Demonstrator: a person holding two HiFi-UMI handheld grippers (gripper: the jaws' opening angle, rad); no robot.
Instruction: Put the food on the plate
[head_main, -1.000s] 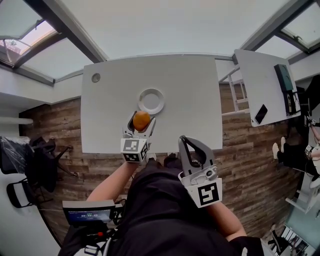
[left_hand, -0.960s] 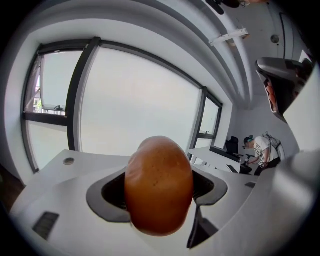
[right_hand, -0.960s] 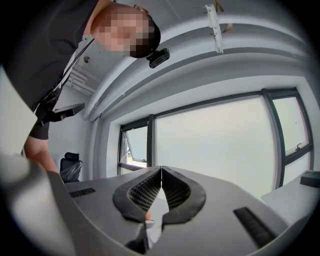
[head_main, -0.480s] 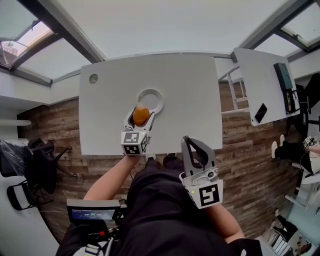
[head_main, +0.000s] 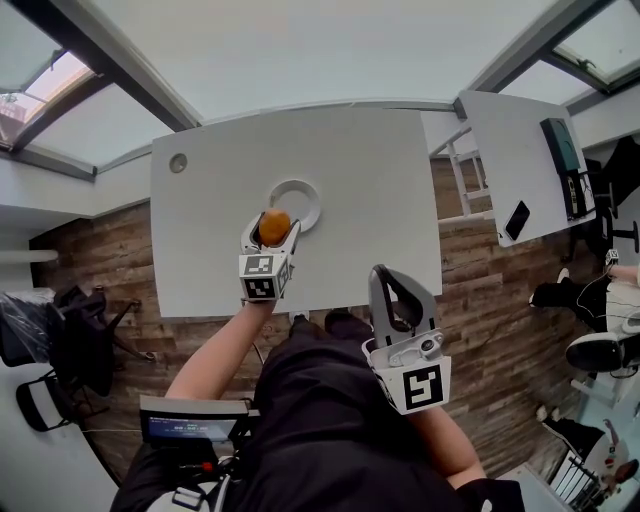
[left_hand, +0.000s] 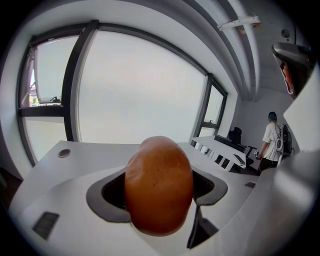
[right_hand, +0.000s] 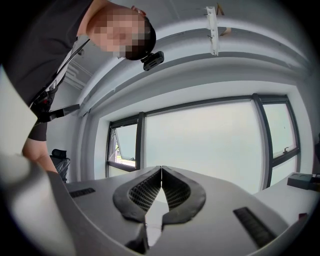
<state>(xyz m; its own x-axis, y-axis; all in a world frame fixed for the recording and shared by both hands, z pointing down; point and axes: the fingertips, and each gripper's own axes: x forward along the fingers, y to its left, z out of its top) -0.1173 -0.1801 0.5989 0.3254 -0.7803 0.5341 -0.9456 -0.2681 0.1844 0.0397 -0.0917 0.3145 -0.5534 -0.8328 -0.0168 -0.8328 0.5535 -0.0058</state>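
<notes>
Moved nearer plate (head_main: 310, 195): orange food (head_main: 274, 227), clamped in left gripper (head_main: 276, 222).

Lit brightly and evenly by daylight through the large windows (left_hand: 135, 85) — blown out to flat white. Barely shadowed across the white table (head_main: 350, 160). Bent hard by fisheye at every edge, darkened to black in the corners of both gripper views. Slightly soft up close on the orange food (left_hand: 159, 185) — crisper farther off.
</notes>
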